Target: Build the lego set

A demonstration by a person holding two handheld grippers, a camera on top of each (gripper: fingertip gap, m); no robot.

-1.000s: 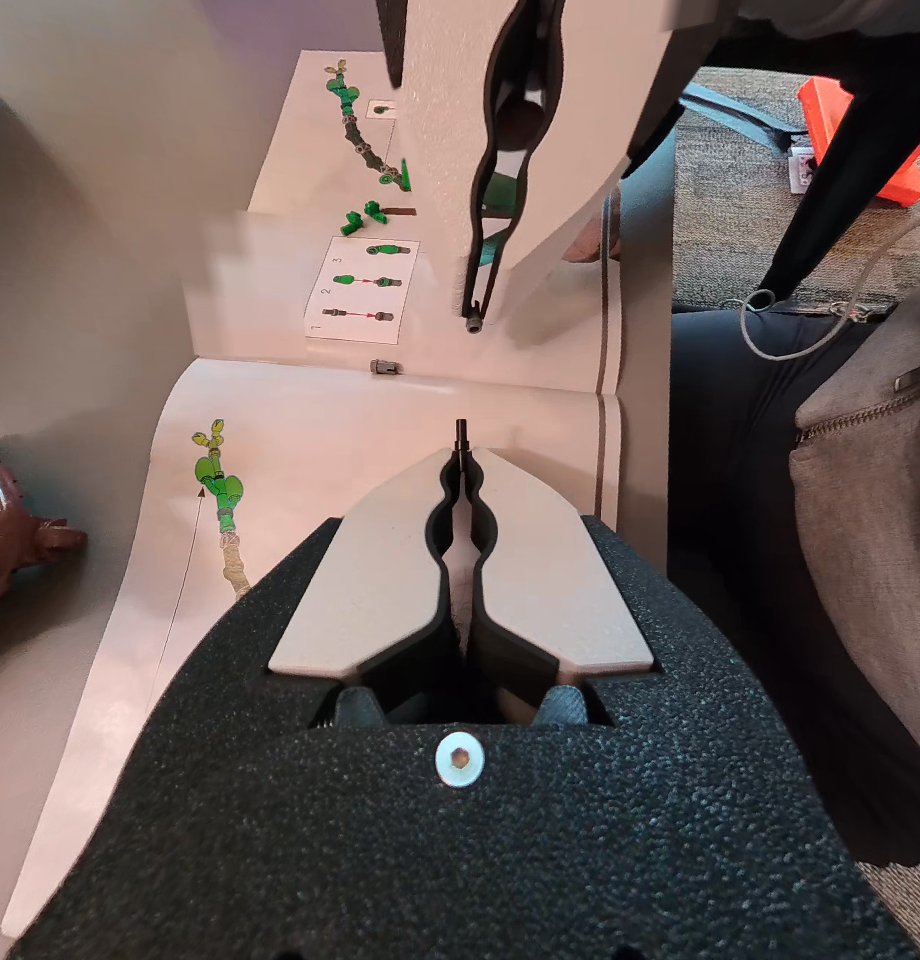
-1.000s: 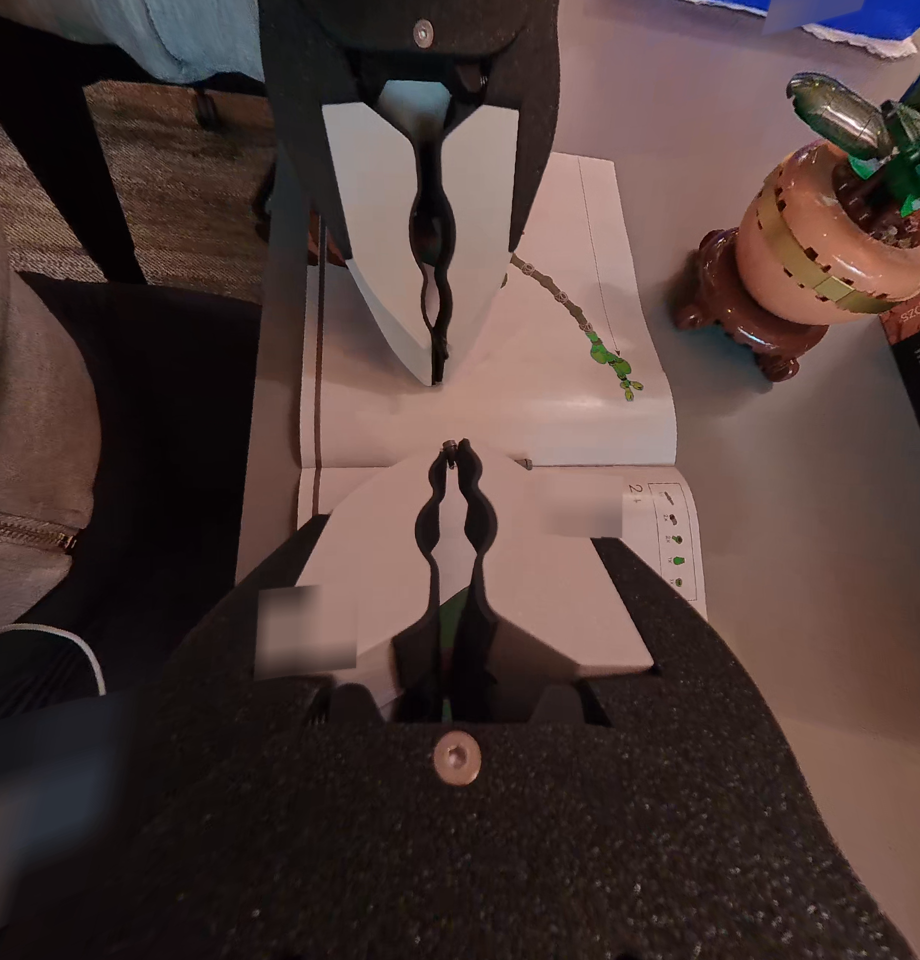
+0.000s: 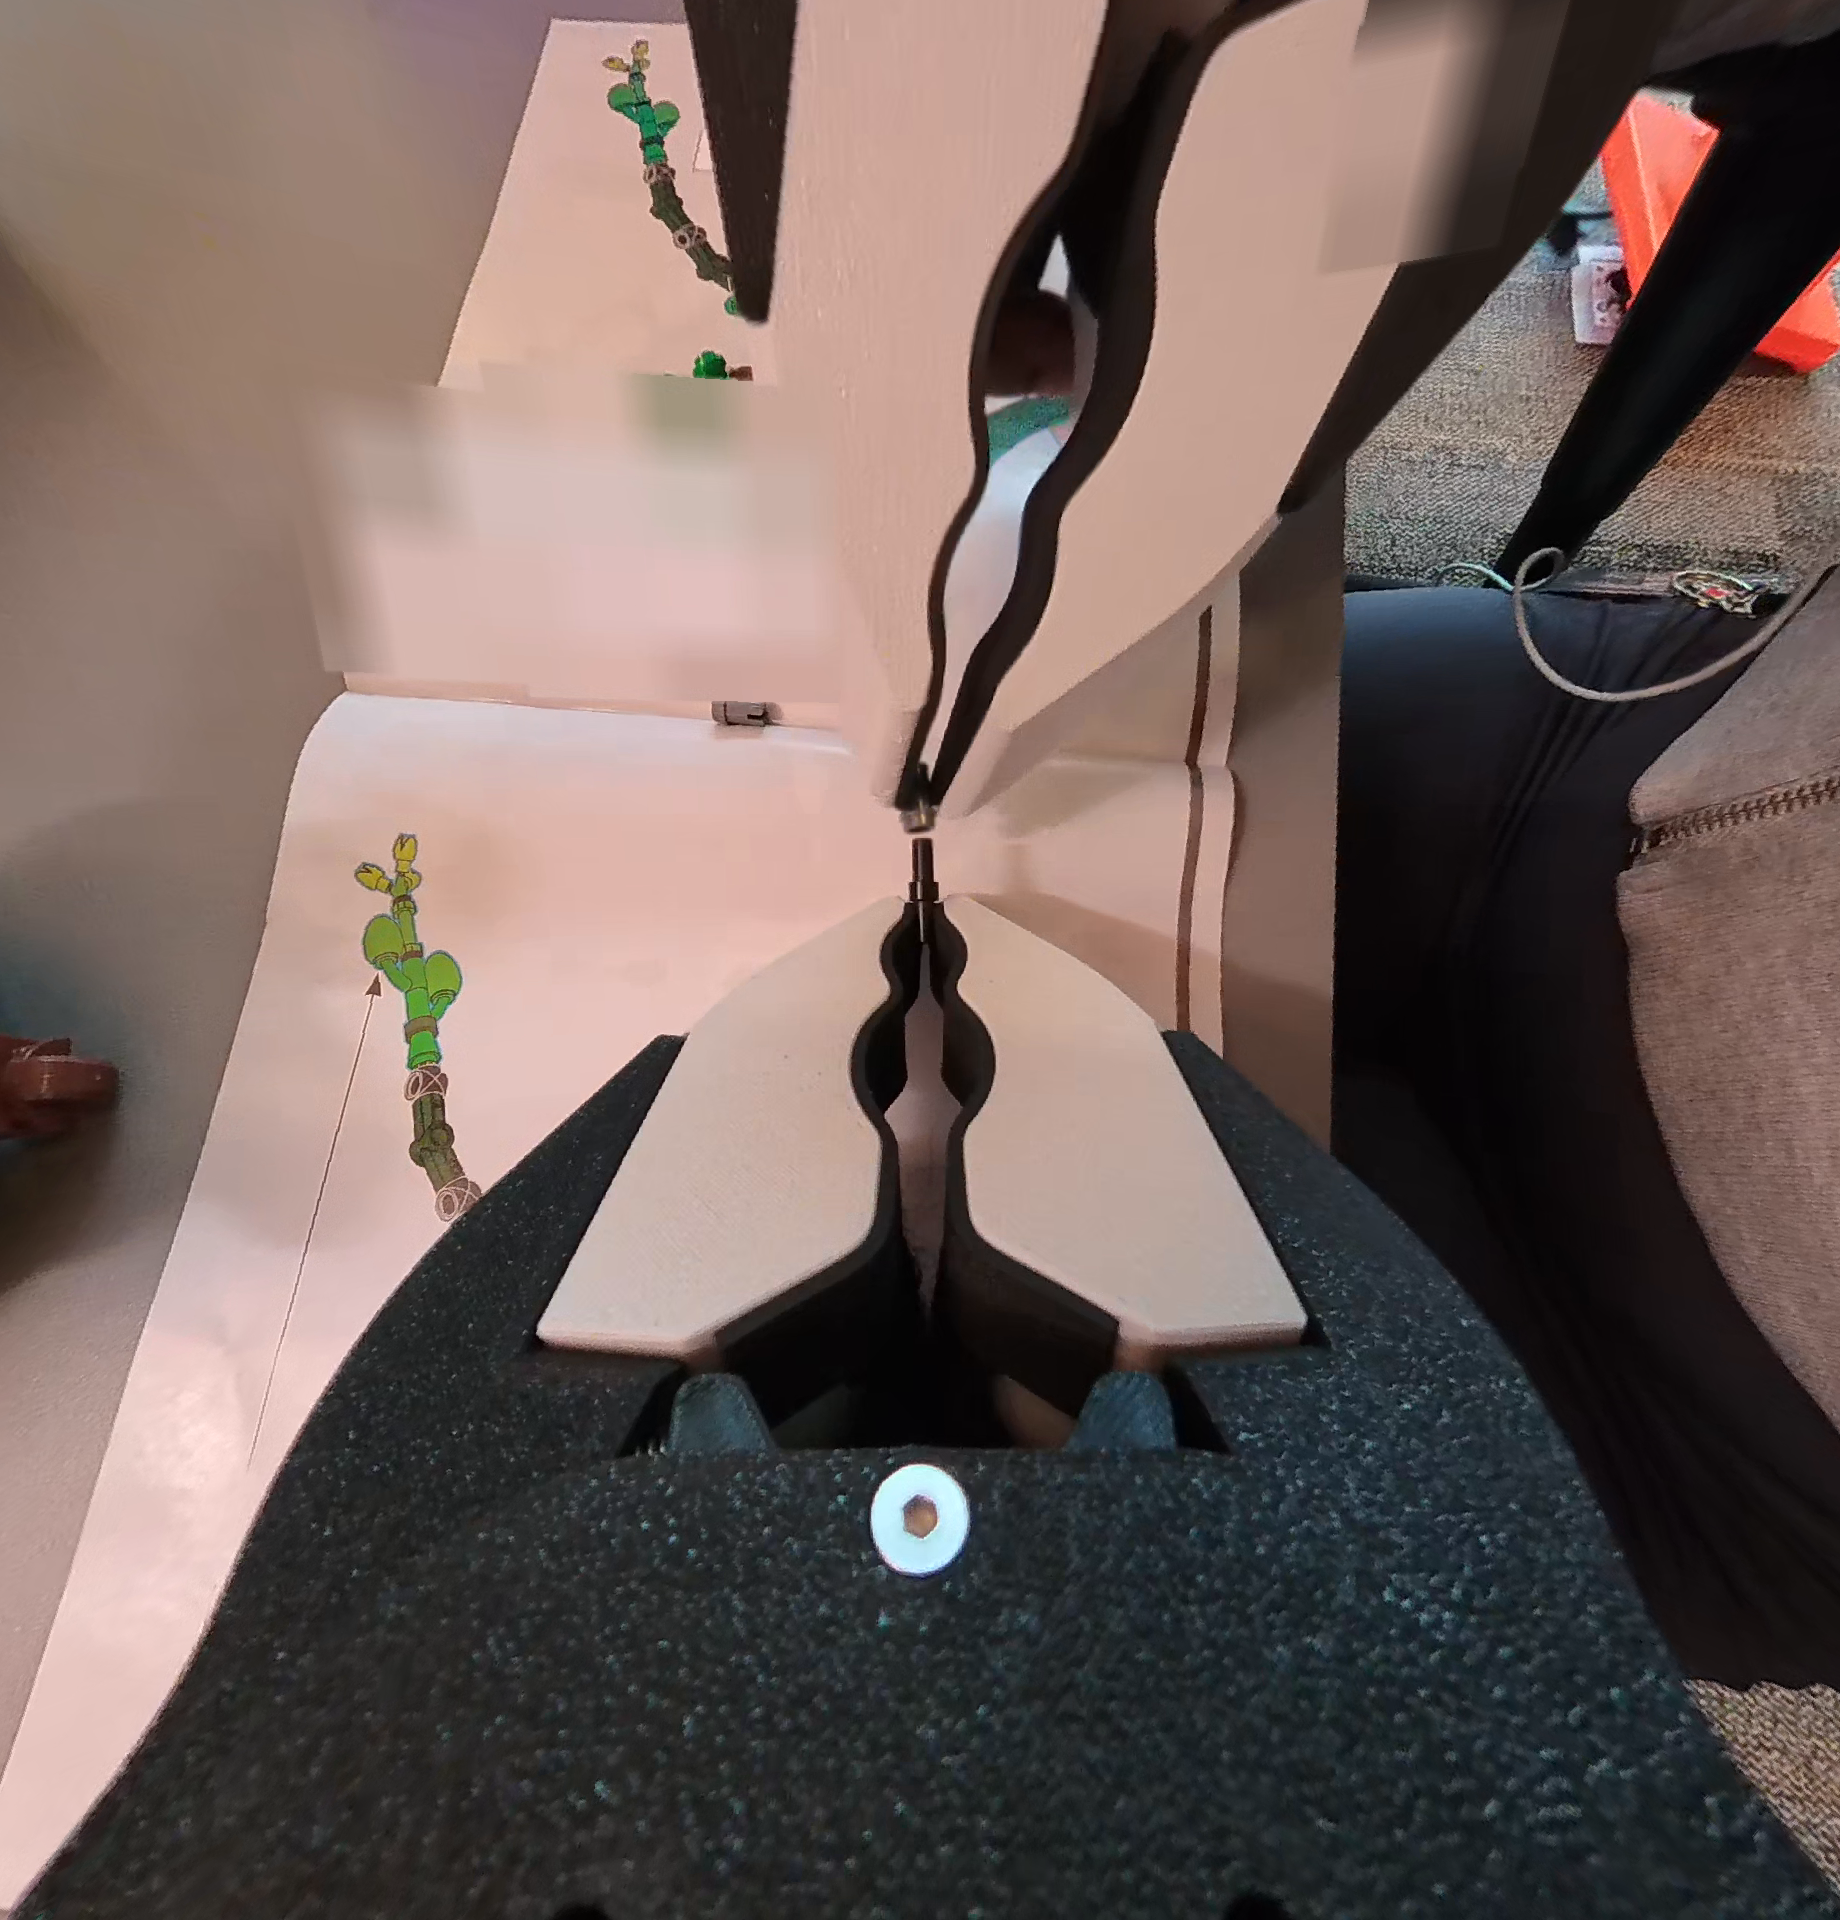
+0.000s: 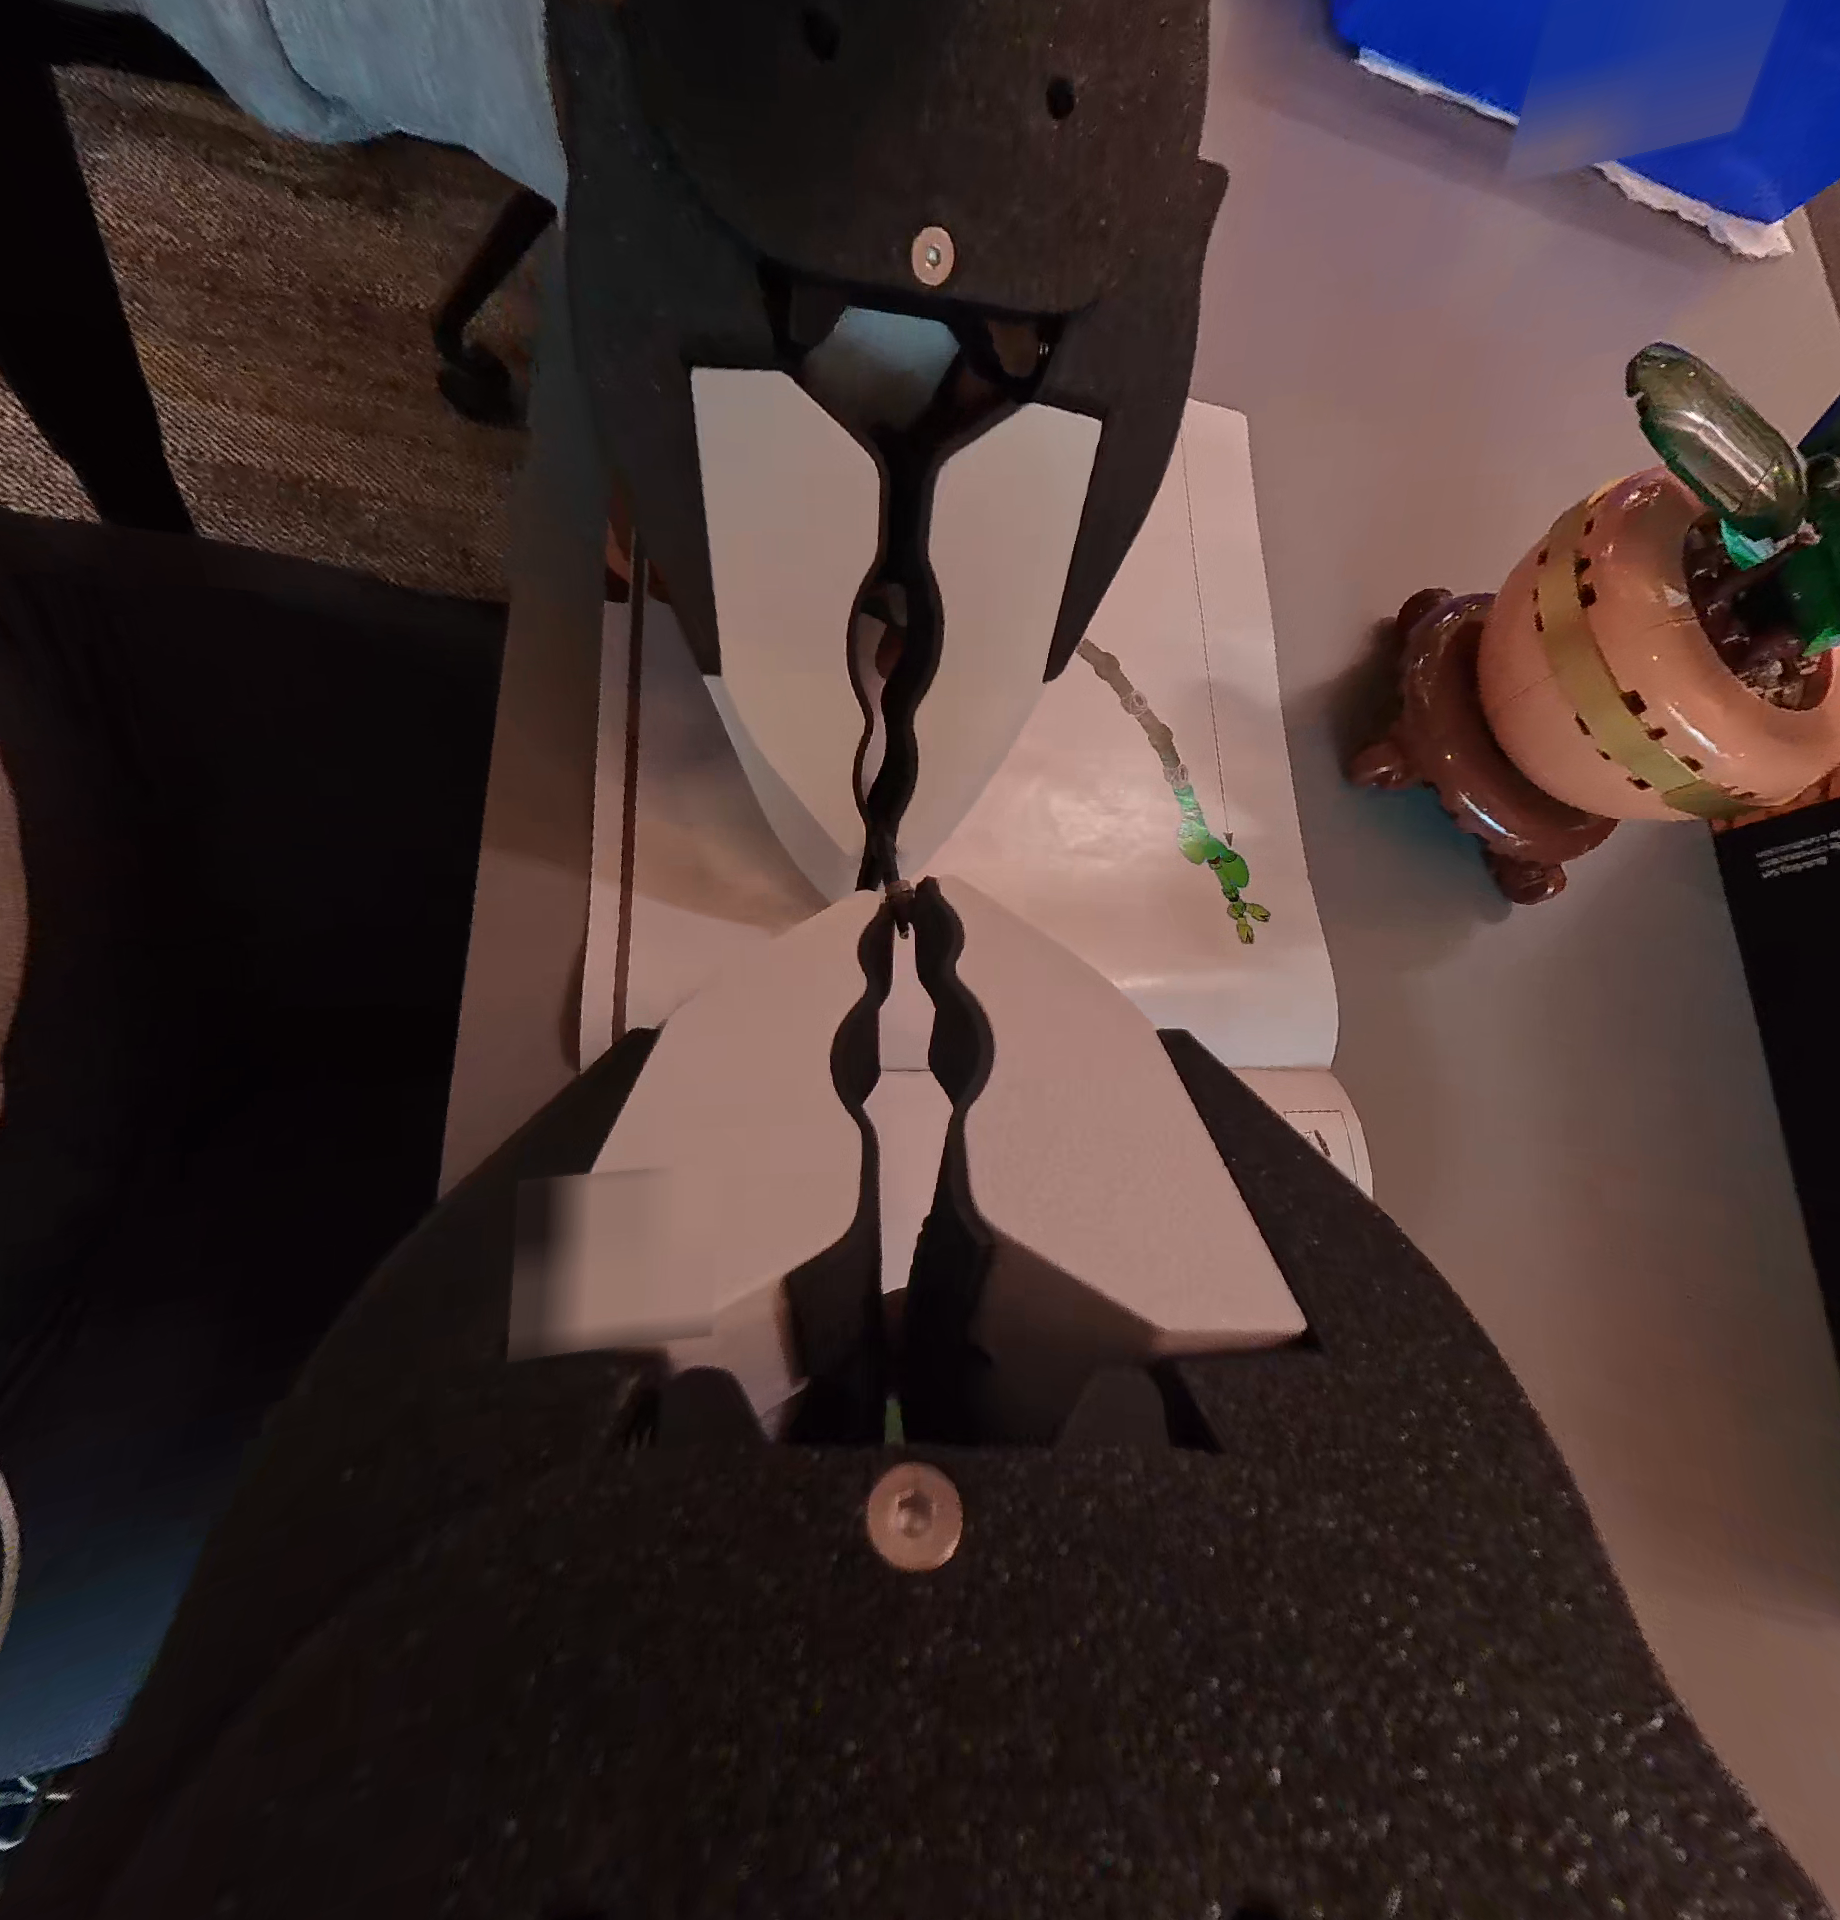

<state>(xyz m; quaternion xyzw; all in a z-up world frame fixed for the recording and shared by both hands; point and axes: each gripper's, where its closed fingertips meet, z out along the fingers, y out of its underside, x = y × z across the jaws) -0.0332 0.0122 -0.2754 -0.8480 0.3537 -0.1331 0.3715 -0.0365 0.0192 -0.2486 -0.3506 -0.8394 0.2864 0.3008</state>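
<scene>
We saw an open instruction booklet (image 3: 625, 914) beneath both tools. Our left gripper (image 3: 922, 914) pinched a black pin (image 3: 921, 868) pointing to twelve o'clock, nearly meeting the grey sleeve (image 3: 914, 819) clamped in our right gripper (image 4: 903, 906), seemingly aligned for joining.

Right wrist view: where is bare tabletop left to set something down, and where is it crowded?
Bare grey table lies between the open booklet and the black box, below the brick-built pot. Another bare patch runs above the pot toward the blue object. The booklet's middle is crowded: left gripper and right gripper meet tip to tip.
</scene>
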